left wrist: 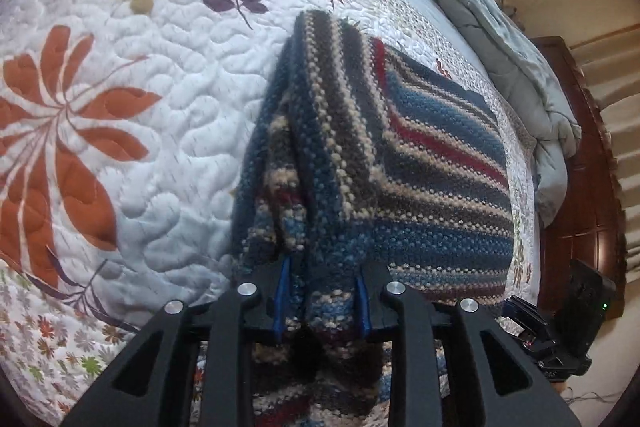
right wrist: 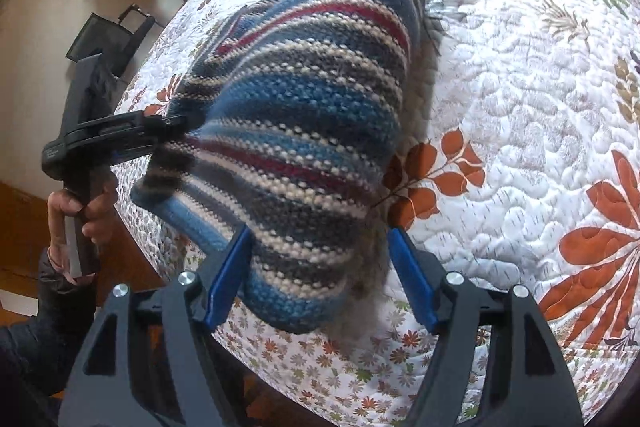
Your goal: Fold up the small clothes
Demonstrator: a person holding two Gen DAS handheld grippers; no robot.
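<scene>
Sweater [left wrist: 400, 155], striped knit, hung lifted over the quilted bed [left wrist: 132, 131] mid-fold, your left gripper [left wrist: 323, 301] clamped on a bunched edge and your right gripper [right wrist: 320, 279] apart around a corner without pinching (pads looked clear of it), so I judged closing it came next.

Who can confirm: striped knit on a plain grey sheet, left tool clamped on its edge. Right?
Not quite. The cover is no plain grey sheet: it is a white quilt printed with orange and purple leaves, clear in the left wrist view. The rest holds: the striped knit is on it, with the left tool clamped on its edge.
</scene>
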